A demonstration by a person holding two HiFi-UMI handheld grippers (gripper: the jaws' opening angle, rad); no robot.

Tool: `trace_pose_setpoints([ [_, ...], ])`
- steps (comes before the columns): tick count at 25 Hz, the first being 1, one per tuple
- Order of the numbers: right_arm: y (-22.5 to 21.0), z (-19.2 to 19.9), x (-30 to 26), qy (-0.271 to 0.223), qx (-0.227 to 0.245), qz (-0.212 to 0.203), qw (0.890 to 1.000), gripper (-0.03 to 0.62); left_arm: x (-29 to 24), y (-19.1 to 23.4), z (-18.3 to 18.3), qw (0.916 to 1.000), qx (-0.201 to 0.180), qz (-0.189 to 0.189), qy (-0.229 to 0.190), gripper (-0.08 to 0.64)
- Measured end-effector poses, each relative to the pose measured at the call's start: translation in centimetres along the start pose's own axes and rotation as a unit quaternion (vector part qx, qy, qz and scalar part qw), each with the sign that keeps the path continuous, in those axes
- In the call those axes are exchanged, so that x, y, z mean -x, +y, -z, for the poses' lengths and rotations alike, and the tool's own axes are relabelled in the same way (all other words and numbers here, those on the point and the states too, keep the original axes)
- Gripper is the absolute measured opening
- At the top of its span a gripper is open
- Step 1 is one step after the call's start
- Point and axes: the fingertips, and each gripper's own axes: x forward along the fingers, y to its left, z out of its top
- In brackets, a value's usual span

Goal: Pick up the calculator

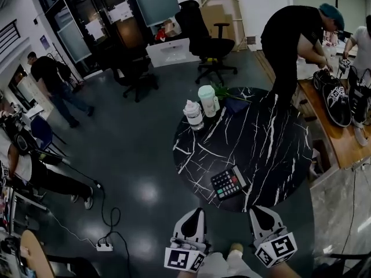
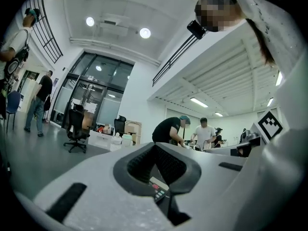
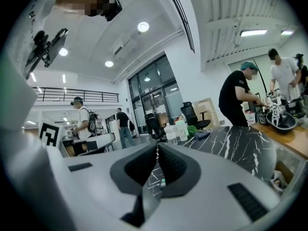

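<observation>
— Two grippers, both empty?
— Yes. The left gripper (image 1: 196, 212) and right gripper (image 1: 259, 209) hang level with their jaws pressed together on nothing. I'd say the reach hasn't begun.
— And the calculator?
— The calculator (image 1: 229, 182) lies flat at the near edge of the table (image 1: 272, 138), just ahead and between them.
— Next move?
— Spread one pair wide, come in low and pinch its thin sides. It's a flat dark slab with coloured keys, likely smooth plastic. The round top is glossy black with white veins, so it may skid.

Dark calculator (image 1: 229, 183) with coloured keys, flat, slightly askew, near marble table's (image 1: 272, 143) front edge
</observation>
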Motion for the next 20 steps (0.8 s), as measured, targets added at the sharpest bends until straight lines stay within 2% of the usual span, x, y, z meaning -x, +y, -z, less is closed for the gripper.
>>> trace_pose_setpoints([
  [5, -2.8, 2.5, -1.6, 0.029, -0.017, 0.022, 0.999, 0.009, -2.2, 1.0, 2.7, 0.9997, 0.013, 0.003, 0.022, 0.006],
  [10, -6.0, 4.2, -4.2, 0.036, -0.022, 0.058, 0.997, 0.009, -5.5, 2.8, 4.6, 0.9998, 0.013, 0.012, 0.013, 0.006],
  [14, -9.1, 6.7, -6.7, 0.072, -0.038, 0.078, 0.994, 0.012, -7.7, 4.8, 6.0, 0.9999, 0.001, 0.004, 0.010, 0.008],
  [15, -9.9, 7.4, -7.4, 0.084, -0.043, 0.079, 0.992, 0.023, -8.2, 5.3, 6.5, 0.9999, -0.004, 0.004, 0.009, 0.008],
  [17, -11.2, 8.8, -9.0, 0.116, -0.060, 0.072, 0.989, 0.115, -9.6, 6.3, 7.6, 0.9999, -0.008, 0.005, 0.009, 0.008],
  [20, -12.4, 11.2, -11.2, 0.173, -0.076, 0.056, 0.980, 0.165, -11.4, 7.5, 9.5, 0.9998, -0.014, 0.007, 0.009, 0.012],
])
